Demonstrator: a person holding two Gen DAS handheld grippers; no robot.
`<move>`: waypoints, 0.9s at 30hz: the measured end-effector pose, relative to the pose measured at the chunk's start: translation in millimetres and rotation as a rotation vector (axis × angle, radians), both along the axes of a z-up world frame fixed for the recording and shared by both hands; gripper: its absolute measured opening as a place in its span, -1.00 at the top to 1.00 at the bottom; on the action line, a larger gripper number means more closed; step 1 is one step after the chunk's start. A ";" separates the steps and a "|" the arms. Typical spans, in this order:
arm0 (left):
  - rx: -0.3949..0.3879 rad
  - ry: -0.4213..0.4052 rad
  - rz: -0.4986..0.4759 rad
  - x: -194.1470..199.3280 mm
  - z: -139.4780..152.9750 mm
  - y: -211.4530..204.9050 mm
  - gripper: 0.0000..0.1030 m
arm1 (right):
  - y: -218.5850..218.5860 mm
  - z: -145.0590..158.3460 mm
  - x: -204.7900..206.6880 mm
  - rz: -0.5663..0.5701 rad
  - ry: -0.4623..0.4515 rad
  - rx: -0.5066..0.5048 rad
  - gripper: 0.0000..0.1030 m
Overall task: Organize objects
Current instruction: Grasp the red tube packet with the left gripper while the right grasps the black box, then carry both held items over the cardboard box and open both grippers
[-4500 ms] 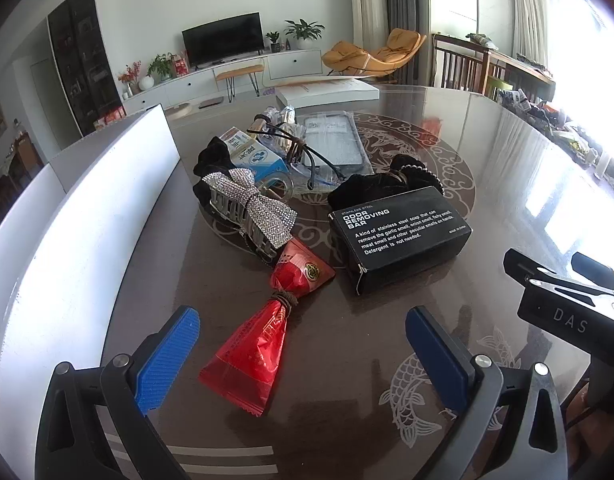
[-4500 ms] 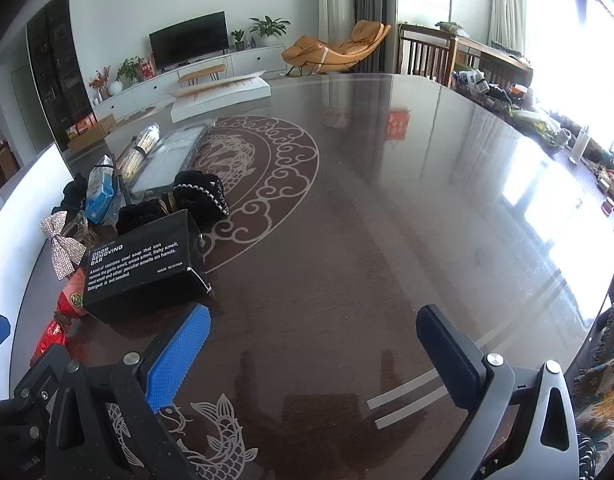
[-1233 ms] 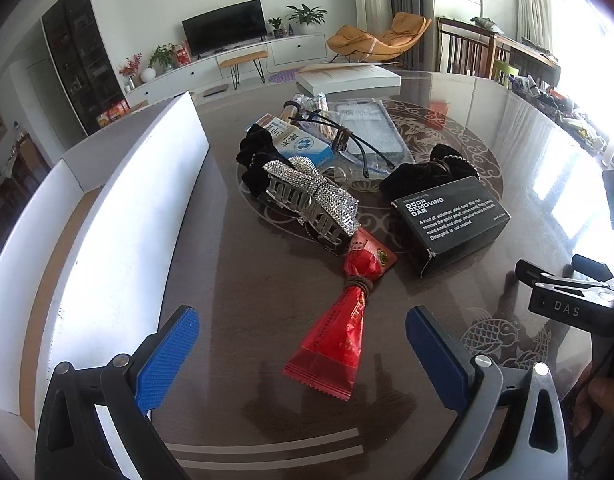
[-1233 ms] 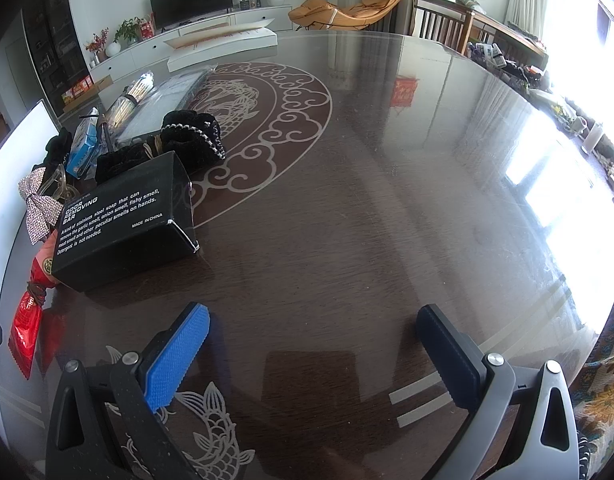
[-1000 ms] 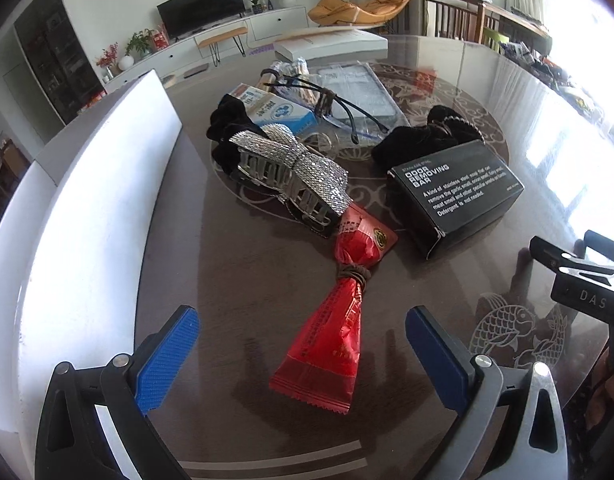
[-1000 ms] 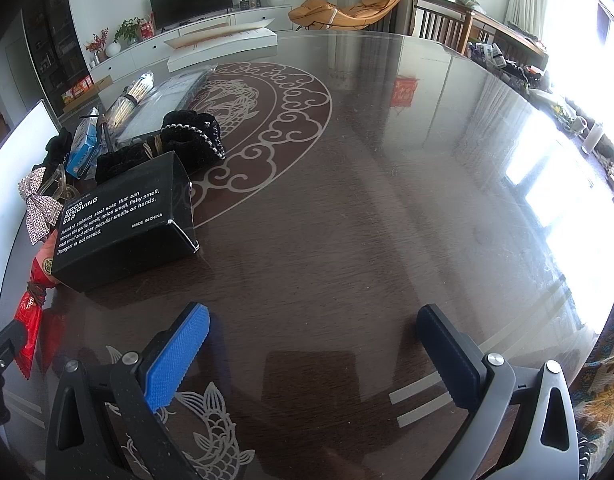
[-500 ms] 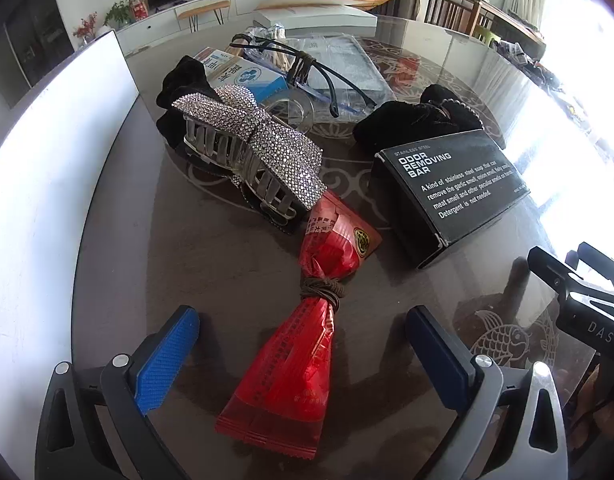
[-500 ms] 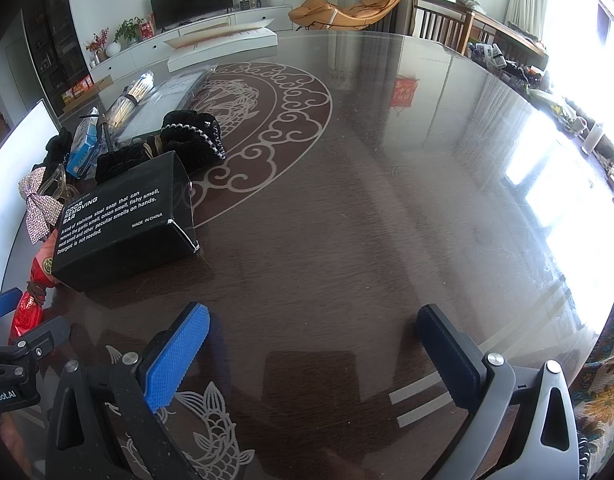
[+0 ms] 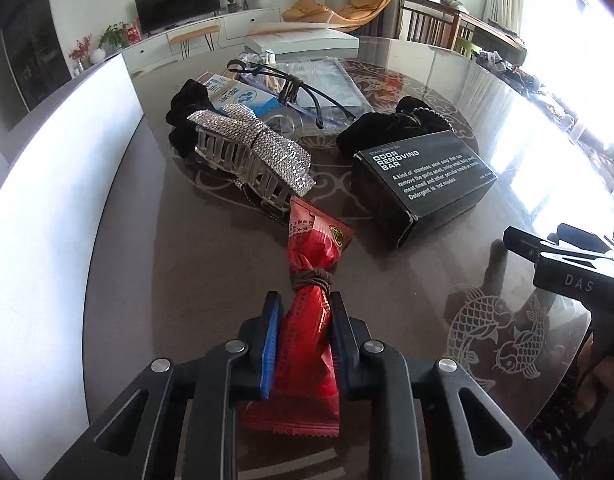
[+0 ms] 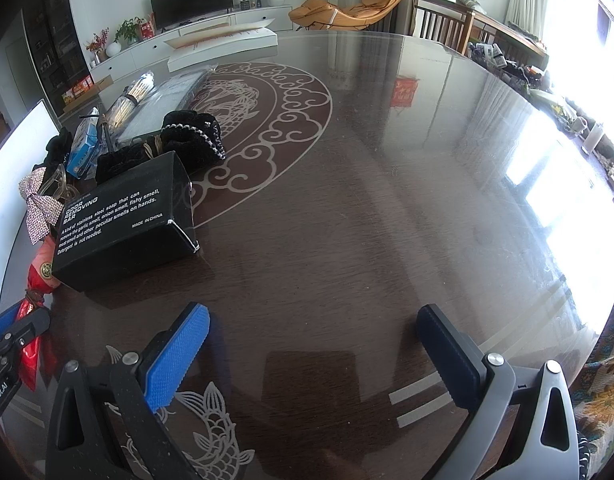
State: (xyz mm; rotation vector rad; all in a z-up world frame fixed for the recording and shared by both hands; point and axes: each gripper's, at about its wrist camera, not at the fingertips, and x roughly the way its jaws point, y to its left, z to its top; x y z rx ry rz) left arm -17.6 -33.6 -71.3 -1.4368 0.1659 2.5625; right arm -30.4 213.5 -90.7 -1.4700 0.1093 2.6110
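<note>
the red packet point(image 9: 307, 344) lies on the counter point(image 9: 195, 280) between the left tool's point(image 9: 303, 340) fingers, which have just closed and clamp its near half. its long axis runs straight ahead of that tool, tied waist just beyond the tips, far end pointing toward the clip point(image 9: 255, 160), probably touching it. the right tool point(image 10: 311, 344), jaws apart and empty, hangs off to the right, farther away.

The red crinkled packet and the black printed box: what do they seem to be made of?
Red crinkled packet: probably thin glossy plastic film; it wrinkles, shines and has a serrated sealed edge. Black printed box: likely matte cardboard; it has sharp folded edges with white wear at one corner.
</note>
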 end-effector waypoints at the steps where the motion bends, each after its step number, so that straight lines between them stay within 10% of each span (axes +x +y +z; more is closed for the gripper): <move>1: 0.000 0.005 0.011 5.1 0.2 -3.1 0.56 | 1.1 0.1 -0.3 -0.006 -0.003 -0.001 -1.00; 10: 0.006 0.033 0.040 26.0 -1.8 -22.5 0.56 | 3.3 19.2 -34.0 0.132 0.006 -0.466 -1.00; 20: 0.052 0.024 0.115 25.1 -1.4 -46.4 0.56 | -82.8 24.1 -25.5 0.676 -0.144 -0.452 -0.82; 27: 0.067 0.032 0.120 24.0 -1.9 -49.4 0.56 | -121.5 50.2 -62.1 0.715 -0.073 -0.084 -0.85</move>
